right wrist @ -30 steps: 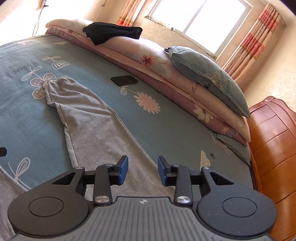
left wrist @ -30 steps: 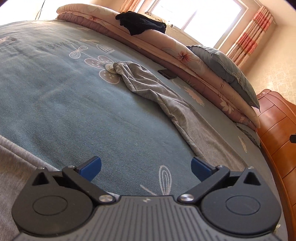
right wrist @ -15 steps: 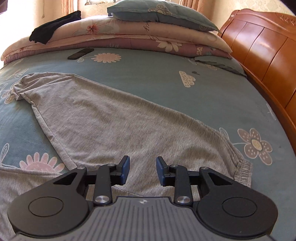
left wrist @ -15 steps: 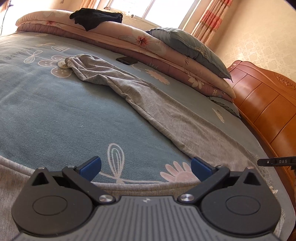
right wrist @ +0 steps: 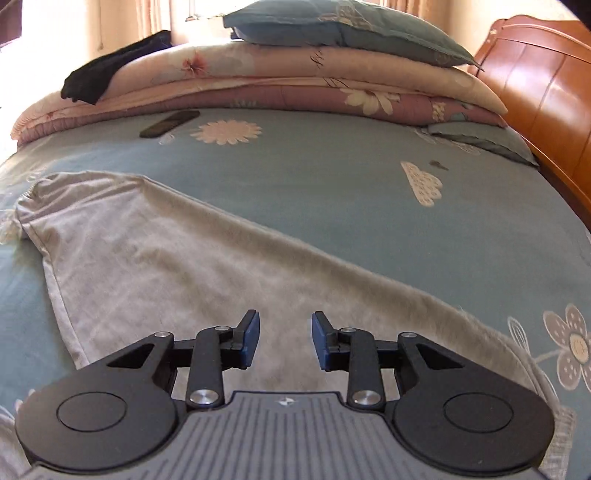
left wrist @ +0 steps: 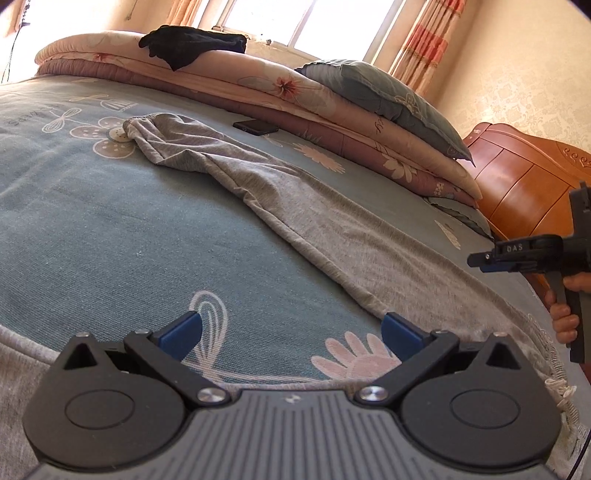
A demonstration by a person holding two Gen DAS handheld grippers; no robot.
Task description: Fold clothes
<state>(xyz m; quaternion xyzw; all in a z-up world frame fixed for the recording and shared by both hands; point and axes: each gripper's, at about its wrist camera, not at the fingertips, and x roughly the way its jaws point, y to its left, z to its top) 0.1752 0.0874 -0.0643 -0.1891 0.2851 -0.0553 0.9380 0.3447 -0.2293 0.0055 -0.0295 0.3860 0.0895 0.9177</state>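
Both views swung; left gripper (left wrist: pixel 290 332) wide apart, right gripper (right wrist: pixel 284 339) part-spread, empty. Grey trousers (right wrist: pixel 192 266) soft, light: pinch near waistband.

Blue floral bed (right wrist: pixel 332 177): grey trousers (right wrist: pixel 177 266), black phone (right wrist: pixel 168 123), folded quilts (right wrist: pixel 295 88).

L tool (left wrist: pixel 291 332) wide; R tool (right wrist: pixel 285 340) part-open.

Bright daylight floods in from the far window (left wrist: pixel 314 26), blown out white; fisheye bends edges; right-wrist view looks slightly soft.
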